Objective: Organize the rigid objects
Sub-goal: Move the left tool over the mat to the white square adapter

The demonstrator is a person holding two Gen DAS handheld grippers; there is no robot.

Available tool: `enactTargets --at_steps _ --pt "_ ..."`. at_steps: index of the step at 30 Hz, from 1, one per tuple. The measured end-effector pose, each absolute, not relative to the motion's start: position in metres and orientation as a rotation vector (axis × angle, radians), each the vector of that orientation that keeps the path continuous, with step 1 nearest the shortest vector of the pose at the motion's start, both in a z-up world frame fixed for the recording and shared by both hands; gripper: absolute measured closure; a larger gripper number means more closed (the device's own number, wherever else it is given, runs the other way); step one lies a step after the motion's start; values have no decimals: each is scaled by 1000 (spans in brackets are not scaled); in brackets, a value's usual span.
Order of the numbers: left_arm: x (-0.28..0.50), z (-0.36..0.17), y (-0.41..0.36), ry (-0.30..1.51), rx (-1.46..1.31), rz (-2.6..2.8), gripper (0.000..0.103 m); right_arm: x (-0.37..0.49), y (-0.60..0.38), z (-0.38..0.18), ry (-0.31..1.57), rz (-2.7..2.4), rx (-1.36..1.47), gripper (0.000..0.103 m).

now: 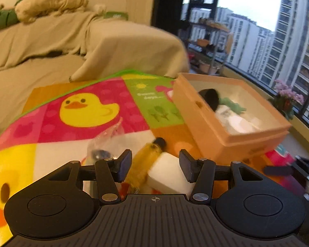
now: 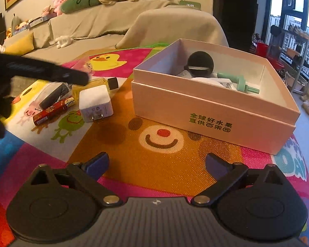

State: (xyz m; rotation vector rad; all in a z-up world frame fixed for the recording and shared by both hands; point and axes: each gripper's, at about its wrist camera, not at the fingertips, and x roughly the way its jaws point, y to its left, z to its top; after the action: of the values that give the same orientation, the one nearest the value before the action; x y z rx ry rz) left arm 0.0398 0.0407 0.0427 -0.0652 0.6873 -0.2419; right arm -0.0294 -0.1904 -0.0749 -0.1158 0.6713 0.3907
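Observation:
An open peach cardboard box [image 2: 214, 111] stands on the colourful play mat and holds a black round object [image 2: 199, 61], a green tool [image 2: 241, 82] and white items. Left of the box lie a white plug adapter [image 2: 95, 103], a yellow bottle with a black cap [image 2: 102, 82], a red lighter [image 2: 53, 111] and a dark grey piece [image 2: 53, 96]. My left gripper [image 1: 155, 164] hovers open over the bottle [image 1: 146, 160] and the adapter [image 1: 169, 175]; one of its fingers [image 2: 51, 72] shows blurred above them. My right gripper [image 2: 157, 162] stands wide open, with nothing between its fingers, over the mat in front of the box.
A crumpled clear plastic bag [image 1: 107, 140] lies beside the bottle. A sofa under a beige cover [image 2: 92, 26] runs behind the mat. At the right are a window, a metal shelf [image 2: 294, 47] and a pot of pink flowers [image 1: 286, 98].

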Motion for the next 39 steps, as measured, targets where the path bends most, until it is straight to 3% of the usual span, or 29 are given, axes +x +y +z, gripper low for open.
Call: enactTargets --at_steps 3,6,13,19,26,39 --pt "62 35 49 716 -143 -227 48 -29 -191 -75 672 392 -112 3" --pt "76 26 53 766 -225 -257 56 -29 -191 -75 675 397 -110 0" --pt "54 24 44 808 -224 -379 58 -28 -191 -75 681 406 -110 0" --pt "13 24 27 849 -119 -542 57 -26 -192 -74 699 431 -122 0" --pt "-17 52 7 703 117 -632 57 -43 -197 -74 703 536 -178 0" --pt "-2 34 -33 813 255 -592 52 -62 -225 -75 680 650 -227 0"
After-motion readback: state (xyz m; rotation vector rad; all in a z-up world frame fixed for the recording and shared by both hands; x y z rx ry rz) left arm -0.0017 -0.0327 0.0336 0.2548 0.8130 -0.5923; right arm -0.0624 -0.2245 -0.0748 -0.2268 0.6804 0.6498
